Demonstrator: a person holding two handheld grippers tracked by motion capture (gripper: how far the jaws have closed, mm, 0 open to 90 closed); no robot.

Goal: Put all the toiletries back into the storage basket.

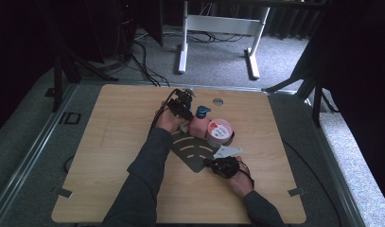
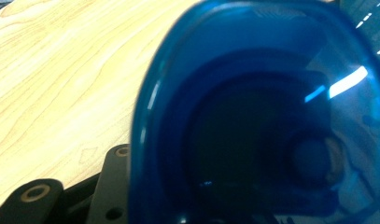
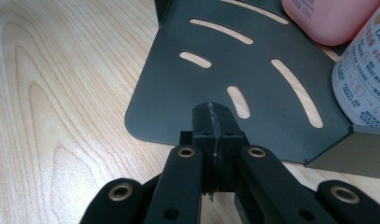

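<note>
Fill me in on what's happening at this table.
A person works with a claw in each hand. The left claw is at the blue pump top of a pink bottle standing on a dark slotted corner rack. The right claw, jaws pressed together, rests at the rack's front edge. A Dove container stands beside the bottle.
</note>
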